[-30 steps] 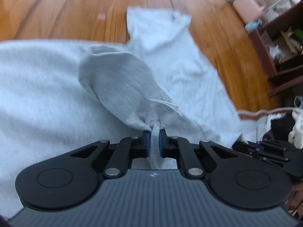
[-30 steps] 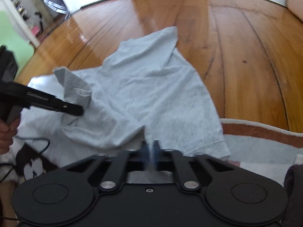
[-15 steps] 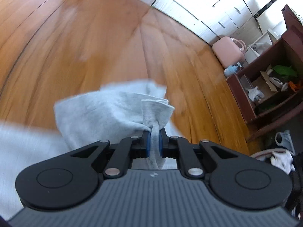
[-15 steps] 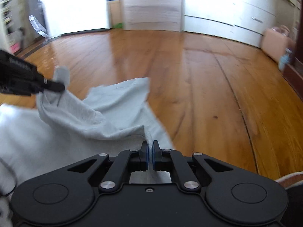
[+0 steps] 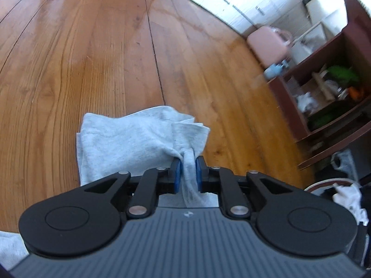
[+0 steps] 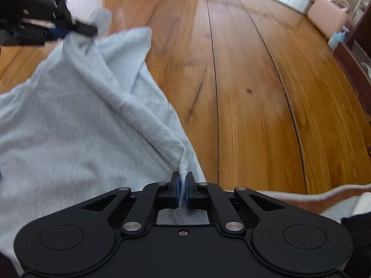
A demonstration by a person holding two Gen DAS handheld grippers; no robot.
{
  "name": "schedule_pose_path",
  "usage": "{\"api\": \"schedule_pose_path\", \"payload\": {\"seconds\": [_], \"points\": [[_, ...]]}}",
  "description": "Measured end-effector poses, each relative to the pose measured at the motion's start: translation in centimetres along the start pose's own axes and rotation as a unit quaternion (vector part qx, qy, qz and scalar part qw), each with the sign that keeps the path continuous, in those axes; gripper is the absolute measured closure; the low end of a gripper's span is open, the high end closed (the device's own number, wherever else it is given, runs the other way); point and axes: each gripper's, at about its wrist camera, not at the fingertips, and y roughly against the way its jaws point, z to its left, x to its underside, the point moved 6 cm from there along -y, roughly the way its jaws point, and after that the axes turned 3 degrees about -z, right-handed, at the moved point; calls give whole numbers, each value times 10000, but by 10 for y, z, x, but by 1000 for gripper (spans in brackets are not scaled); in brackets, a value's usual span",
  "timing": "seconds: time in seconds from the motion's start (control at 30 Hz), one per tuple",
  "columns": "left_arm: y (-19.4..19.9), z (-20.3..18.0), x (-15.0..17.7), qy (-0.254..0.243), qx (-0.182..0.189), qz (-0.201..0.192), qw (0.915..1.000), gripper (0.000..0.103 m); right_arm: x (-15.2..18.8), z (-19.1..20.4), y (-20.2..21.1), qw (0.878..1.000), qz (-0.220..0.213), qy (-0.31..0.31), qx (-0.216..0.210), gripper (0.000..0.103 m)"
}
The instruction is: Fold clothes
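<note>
A light grey T-shirt (image 6: 81, 127) hangs stretched between my two grippers over the wooden floor. My left gripper (image 5: 187, 162) has a bunched corner of the T-shirt (image 5: 129, 143) between its blue pads. Its jaws are opening slightly, but the cloth still fills the gap and stays pinched. In the right wrist view the left gripper (image 6: 78, 29) sits at the upper left and pulls the fabric taut. My right gripper (image 6: 183, 176) is shut on a thin hem edge. The shirt's lower part is hidden beneath both grippers.
Wooden floor (image 6: 243, 92) stretches ahead of both grippers. A pink case (image 5: 269, 44) and a dark brown shelf unit (image 5: 336, 97) full of clutter stand at the right. A rug edge (image 6: 324, 194) lies at the lower right, with a pile of clothes (image 5: 347, 197) nearby.
Both grippers carried the shirt forward, so bare floor now fills the views. The spread shirt body left the left wrist view. The left pads stand slightly wider apart around the cloth.
</note>
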Motion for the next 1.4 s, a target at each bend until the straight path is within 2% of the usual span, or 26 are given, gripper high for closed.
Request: {"api": "schedule_pose_path", "payload": {"seconds": [0.03,0.07,0.1,0.13,0.17,0.2,0.27,0.33,0.43,0.47,0.5,0.53,0.6,0.63,0.67,0.73,0.8,0.87,0.9,1.0,1.03,1.1,1.17,1.23,1.33,1.4], "points": [[2,2,3,54,27,-14,10000,81,-4,0,2,10000,18,31,72,97],[4,3,4,116,39,-47,9999,67,-12,-1,6,9998,-140,-15,127,96],[7,5,6,178,50,-82,9998,60,-25,-5,11,9990,-381,-176,126,92],[10,6,7,236,87,-125,9996,51,-38,-9,17,9974,-621,-337,125,78],[12,7,7,273,153,-155,9994,49,-52,-13,22,9950,-861,-497,123,62],[14,7,6,307,221,-184,9991,48,-64,-16,26,9922,-1055,-658,80,59],[17,11,0,283,27,-279,9992,36,-85,-19,16,9890,-1056,-977,-356,59],[20,15,-7,234,-238,-382,9987,31,-106,-21,6,9824,-1038,-1302,-848,58],[30,30,-13,310,-691,-473,9960,31,-118,-4,-18,9485,-570,-1939,-2439,55],[33,36,-14,360,-813,-492,9948,31,-118,4,-29,9340,-374,-2154,-2826,47],[37,44,-14,469,-828,-496,9942,31,-115,12,-38,9254,-226,-2252,-3040,41],[39,50,-13,585,-831,-489,9936,31,-114,21,-48,9263,-122,-2212,-3049,37],[43,61,-12,818,-836,-471,9920,31,-112,39,-60,9343,-145,-1892,-3018,37],[45,65,-11,894,-847,-475,9913,31,-110,49,-54,9401,-424,-1515,-3023,48],[48,68,-10,931,-869,-493,9906,31,-108,59,-49,9439,-702,-1135,-3022,88],[54,74,-10,970,-923,-558,9894,31,-97,78,-24,9401,-1291,-257,-3143,92],[62,80,-12,963,-954,-655,9886,31,-75,93,6,9200,-1609,524,-3536,92],[66,85,-14,927,-912,-721,9889,31,-48,101,21,9021,-1272,1021,-3995,92],[67,85,-16,877,-892,-725,9895,31,-37,102,22,9017,-1064,1237,-4004,92],[60,76,-19,363,-911,-606,9933,31,-9,100,12,9091,-390,1763,-3754,91],[55,69,-20,94,-921,-531,9943,31,-5,96,9,9125,-249,1792,-3668,86],[43,54,-20,-595,-913,-371,9934,31,-15,81,11,9161,-303,1244,-3798,80],[26,36,-18,-1444,-846,-167,9858,32,-31,64,18,9155,-564,584,-3940,64],[5,24,-15,-2171,-816,142,9726,33,-56,37,21,9186,-953,-112,-3833,55],[-23,22,-11,-2844,-946,721,9513,33,-100,1,10,9299,-1180,-938,-3356,55],[-31,26,-12,-2850,-744,1054,9498,33,-126,-8,-6,9431,-1092,-922,-3003,55]]}}
